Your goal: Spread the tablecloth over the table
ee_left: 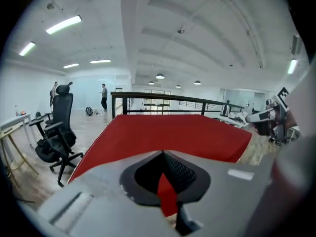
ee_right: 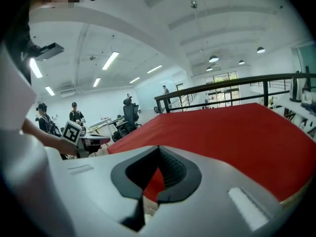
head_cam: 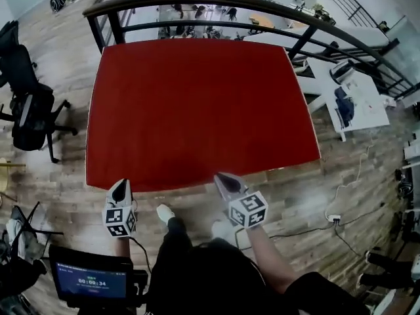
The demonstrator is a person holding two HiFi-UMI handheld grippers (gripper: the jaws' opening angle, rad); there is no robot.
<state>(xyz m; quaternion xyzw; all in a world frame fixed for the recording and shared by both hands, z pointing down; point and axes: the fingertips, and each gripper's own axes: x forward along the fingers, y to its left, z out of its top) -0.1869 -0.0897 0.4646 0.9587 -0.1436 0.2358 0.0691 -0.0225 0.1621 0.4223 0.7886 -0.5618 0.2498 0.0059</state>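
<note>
Tablecloth (head_cam: 197, 110) before left gripper (head_cam: 120, 184), right gripper (head_cam: 222, 178)

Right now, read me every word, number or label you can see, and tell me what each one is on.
"00:00:34": on the small screen at the lower left of the head view.
Line of print above it on that screen: too small to read.
Marker cubes on the left tongs and right tongs: black-and-white square patterns only, no words.
Tablecloth: plain red, no print.
</note>
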